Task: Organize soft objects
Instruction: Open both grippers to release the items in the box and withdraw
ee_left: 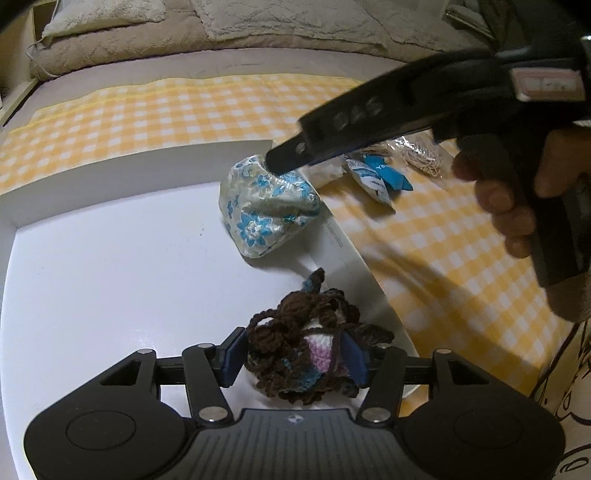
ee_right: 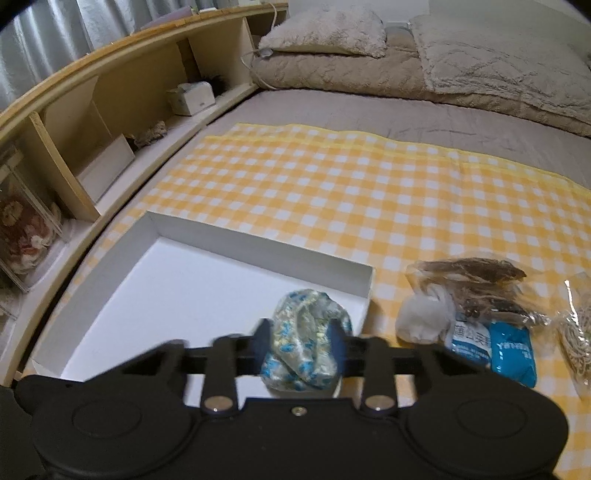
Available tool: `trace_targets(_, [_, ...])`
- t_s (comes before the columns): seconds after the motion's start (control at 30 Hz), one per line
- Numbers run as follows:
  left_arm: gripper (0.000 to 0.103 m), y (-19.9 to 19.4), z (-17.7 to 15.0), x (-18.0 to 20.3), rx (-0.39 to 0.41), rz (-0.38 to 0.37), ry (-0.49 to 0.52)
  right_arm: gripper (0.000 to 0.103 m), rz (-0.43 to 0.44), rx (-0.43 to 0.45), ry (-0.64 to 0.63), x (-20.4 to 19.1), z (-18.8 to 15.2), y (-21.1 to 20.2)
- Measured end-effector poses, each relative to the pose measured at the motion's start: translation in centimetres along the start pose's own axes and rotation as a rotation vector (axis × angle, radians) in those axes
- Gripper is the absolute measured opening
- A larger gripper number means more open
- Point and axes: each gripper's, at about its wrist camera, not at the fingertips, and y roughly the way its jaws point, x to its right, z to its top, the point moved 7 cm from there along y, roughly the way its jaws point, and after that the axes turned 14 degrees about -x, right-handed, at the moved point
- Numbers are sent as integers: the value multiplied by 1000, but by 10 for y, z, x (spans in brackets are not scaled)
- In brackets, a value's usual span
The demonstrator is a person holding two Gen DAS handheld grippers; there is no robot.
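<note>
A white shallow box (ee_left: 110,266) lies on a yellow checked cloth (ee_left: 184,107). My left gripper (ee_left: 295,350) is shut on a brown crocheted yarn doll (ee_left: 306,332) just over the box's near right corner. My right gripper (ee_right: 301,338) is shut on a blue-flowered fabric pouch (ee_right: 306,343) at the box's far right corner (ee_right: 365,291). In the left wrist view the right gripper (ee_left: 280,162) comes in from the upper right and pinches the top of the pouch (ee_left: 266,210), whose base rests on the box floor.
On the cloth right of the box lie a white soft bundle (ee_right: 421,321), a blue and white packet (ee_right: 509,350), a clear bag of brown items (ee_right: 480,280) and a bag of beige cord (ee_right: 576,339). Pillows (ee_right: 332,33) and a wooden shelf (ee_right: 110,110) stand beyond.
</note>
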Motion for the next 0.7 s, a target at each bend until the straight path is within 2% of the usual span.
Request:
trace_targets(0.1, [54,2,0,2,-9,16,14,29,-3,-17,-26,-5,-1,8])
trace_targets(0.33, [54,8,5,0,-10,35,10,27,-12,-198,-25,-2,-24,46])
trace_targets(0.43, [54,8,8,-2,-5,39,5,27,-29,-187,-53,-4,-25,43])
trace_targets(0.7, [57,-3,2,-3,11,44,-23,28,-4,-140,-66,-5,-24,22])
